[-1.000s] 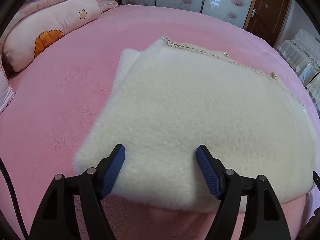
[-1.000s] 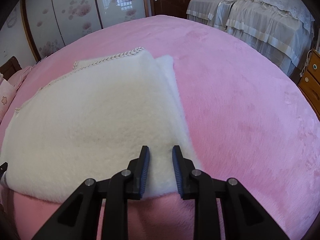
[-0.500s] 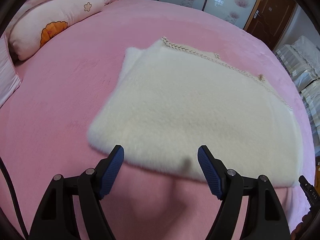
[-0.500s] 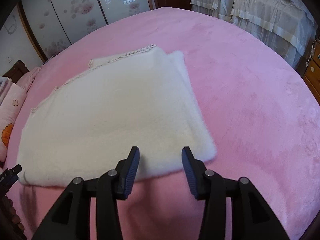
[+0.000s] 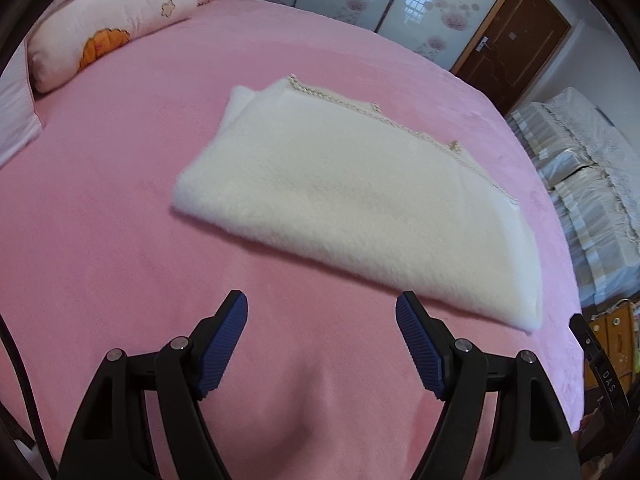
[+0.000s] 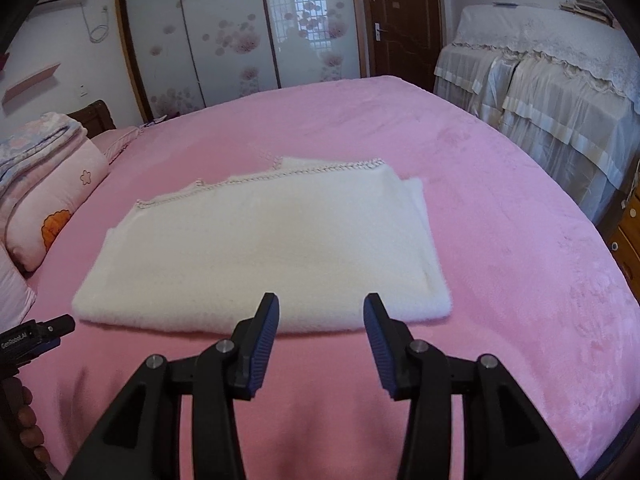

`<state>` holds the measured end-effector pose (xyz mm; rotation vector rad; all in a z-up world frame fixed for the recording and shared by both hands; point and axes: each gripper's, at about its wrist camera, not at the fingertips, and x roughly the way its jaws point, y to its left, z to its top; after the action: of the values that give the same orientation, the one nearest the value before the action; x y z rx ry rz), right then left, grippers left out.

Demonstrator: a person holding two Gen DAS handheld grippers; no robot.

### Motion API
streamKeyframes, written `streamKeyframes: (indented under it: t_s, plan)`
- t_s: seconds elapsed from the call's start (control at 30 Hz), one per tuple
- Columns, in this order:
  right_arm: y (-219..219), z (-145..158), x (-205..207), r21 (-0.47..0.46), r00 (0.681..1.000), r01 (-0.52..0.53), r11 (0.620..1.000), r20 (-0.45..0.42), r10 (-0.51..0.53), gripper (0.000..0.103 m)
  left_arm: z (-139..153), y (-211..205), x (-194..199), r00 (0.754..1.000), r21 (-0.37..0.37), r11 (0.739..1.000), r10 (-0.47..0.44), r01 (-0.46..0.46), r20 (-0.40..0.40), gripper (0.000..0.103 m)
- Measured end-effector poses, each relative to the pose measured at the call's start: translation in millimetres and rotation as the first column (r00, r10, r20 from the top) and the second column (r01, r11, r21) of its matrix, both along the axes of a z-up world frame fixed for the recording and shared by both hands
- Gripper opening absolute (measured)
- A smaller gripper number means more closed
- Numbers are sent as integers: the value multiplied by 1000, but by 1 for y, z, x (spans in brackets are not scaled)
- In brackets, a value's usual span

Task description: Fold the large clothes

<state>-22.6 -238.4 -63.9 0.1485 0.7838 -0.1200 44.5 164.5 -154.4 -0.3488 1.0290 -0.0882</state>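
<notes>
A fluffy white garment (image 5: 352, 200) lies folded flat on the pink bed (image 5: 100, 220), with a braided trim along its far edge. It also shows in the right wrist view (image 6: 272, 248). My left gripper (image 5: 322, 312) is open and empty, hovering short of the garment's near edge. My right gripper (image 6: 322, 312) is open and empty, just in front of the near edge. Part of the left gripper (image 6: 32, 336) shows at the left of the right wrist view.
Pink pillows (image 5: 108, 28) and folded bedding (image 6: 36, 148) are stacked at the bed's left side. A second bed with lace covers (image 6: 552, 80) stands to the right. A wooden drawer unit (image 6: 628, 236) is at the right. Wardrobe doors (image 6: 240, 36) are behind.
Both grippers have pulled back from the garment, which now lies clear of the fingers. The right gripper has opened from nearly shut and let go of the garment's edge.
</notes>
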Motion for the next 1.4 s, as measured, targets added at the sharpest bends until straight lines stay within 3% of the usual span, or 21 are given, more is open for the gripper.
streamKeyframes:
  t_s: [0.17,0.3,0.5,0.87,1.03,1.13,1.2,1.27,1.33,1.4]
  plan:
    - [24,-5,-4,17,998,-57,998,10,57,53,-31,7,-1,999,-201,980,-7,1,-32,75]
    - [39,-22,2,34,995,-97,995,-19,98,53,-63,21,10,999,-378,925,24,-33,-30,75]
    - [54,-42,16,32,989,-144,989,-41,145,53,-99,31,34,996,-471,878,92,-86,-9,75]
    - [69,-65,39,29,981,-186,982,-41,187,53,-120,30,108,984,-506,856,160,-101,75,75]
    - [74,-71,48,35,980,-195,980,-36,196,53,-120,37,141,978,-488,865,185,-114,100,74]
    - [76,-72,57,28,979,-198,980,-37,199,53,-115,30,150,975,-416,900,190,-126,117,49]
    - [77,-69,65,9,981,-193,981,-21,194,52,-112,32,151,973,-432,894,191,-118,129,34]
    - [78,-65,75,-26,984,-177,984,-9,177,49,-108,33,152,972,-437,892,190,-113,138,27]
    - [79,-62,93,-51,985,-172,984,-7,171,37,-100,27,150,973,-392,914,178,-108,148,23]
    - [80,-60,113,-68,986,-167,984,6,168,20,-87,17,149,971,-314,944,161,-99,175,21]
